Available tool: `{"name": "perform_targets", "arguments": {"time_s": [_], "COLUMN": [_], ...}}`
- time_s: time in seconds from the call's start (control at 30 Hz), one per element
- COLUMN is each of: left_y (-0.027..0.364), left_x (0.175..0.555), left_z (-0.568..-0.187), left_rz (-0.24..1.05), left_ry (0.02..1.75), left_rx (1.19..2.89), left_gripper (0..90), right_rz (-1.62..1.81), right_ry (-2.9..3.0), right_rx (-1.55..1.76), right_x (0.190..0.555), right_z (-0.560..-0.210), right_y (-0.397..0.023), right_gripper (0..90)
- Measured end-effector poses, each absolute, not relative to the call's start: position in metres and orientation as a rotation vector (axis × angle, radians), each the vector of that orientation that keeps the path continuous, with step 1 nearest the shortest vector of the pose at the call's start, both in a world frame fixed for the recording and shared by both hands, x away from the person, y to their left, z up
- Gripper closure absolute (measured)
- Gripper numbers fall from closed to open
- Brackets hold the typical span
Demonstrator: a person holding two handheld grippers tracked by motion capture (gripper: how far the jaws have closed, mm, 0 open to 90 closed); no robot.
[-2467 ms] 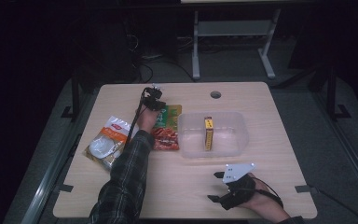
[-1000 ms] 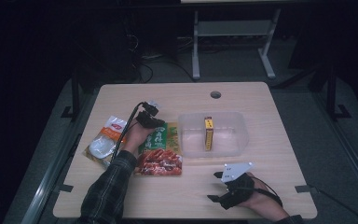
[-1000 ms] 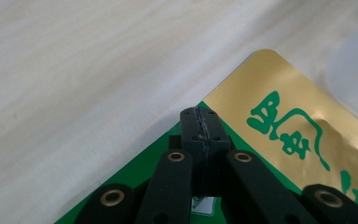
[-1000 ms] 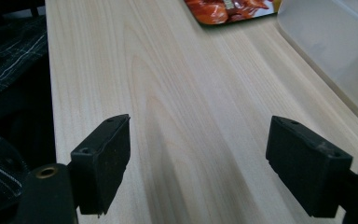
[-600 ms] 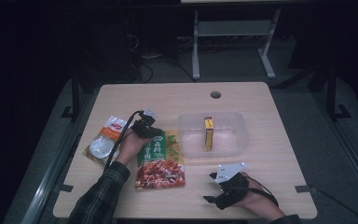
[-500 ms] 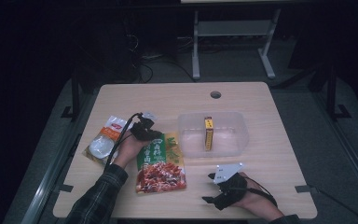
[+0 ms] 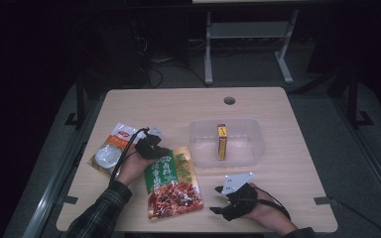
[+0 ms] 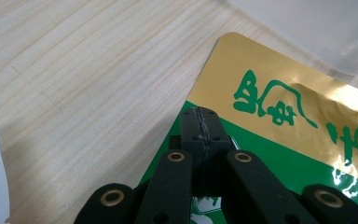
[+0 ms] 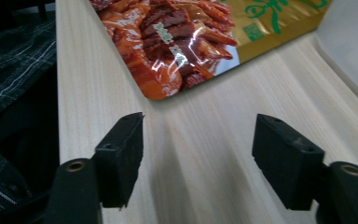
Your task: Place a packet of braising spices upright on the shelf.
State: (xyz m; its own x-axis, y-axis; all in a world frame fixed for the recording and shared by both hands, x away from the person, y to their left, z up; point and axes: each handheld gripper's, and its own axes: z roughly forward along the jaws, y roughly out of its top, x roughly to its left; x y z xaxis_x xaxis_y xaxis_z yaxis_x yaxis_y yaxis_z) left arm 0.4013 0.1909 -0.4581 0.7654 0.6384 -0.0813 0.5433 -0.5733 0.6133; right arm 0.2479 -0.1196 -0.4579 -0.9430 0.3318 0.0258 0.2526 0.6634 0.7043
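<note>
Two claws at work on the desk [image 7: 278,114].
Left claw [image 7: 159,152] pinches the top edge of the snack pouch [image 7: 172,183], lying flat mid-desk; right claw [image 7: 220,200], jaws spread and just been closing, nothing between them, hovers beside it.

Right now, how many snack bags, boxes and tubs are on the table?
Snack bags: 2, the green and gold bag and the orange and white bag.
Boxes: 1, the yellow box standing in the tub.
Tubs: 1, the clear tub.
Total: 4.
</note>
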Motion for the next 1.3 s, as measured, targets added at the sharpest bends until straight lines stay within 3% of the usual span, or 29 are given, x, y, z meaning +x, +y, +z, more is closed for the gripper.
{"name": "perform_targets", "arguments": {"time_s": [0.07,0.17,0.2,0.27,0.4,1.03,1.3], "left_y": [0.191,0.19,0.19,0.19,0.187,0.183,0.186], "left_x": [0.401,0.401,0.401,0.4,0.397,0.391,0.392], "left_z": [-0.458,-0.459,-0.459,-0.459,-0.459,-0.458,-0.455], "left_rz": [0.196,0.192,0.192,0.182,0.17,0.125,0.201], "left_ry": [0.878,0.863,0.863,0.851,0.839,0.799,0.803], "left_rx": [2.322,2.32,2.32,2.317,2.325,2.344,2.324], "left_gripper": [90.0,90.0,90.0,90.0,90.0,90.0,90.0], "right_rz": [1.147,1.133,1.133,1.111,1.116,1.183,1.24], "right_ry": [2.781,2.784,2.784,2.788,2.812,2.869,2.87], "right_rx": [0.501,0.494,0.494,0.49,0.495,0.271,0.168], "right_x": [0.246,0.248,0.248,0.252,0.257,0.253,0.245], "right_z": [-0.458,-0.458,-0.458,-0.46,-0.463,-0.469,-0.465], "right_y": [-0.116,-0.111,-0.111,-0.107,-0.095,-0.046,-0.013], "right_gripper": [39.8,63.9,63.9,78.0,88.9,89.9,89.6]}}
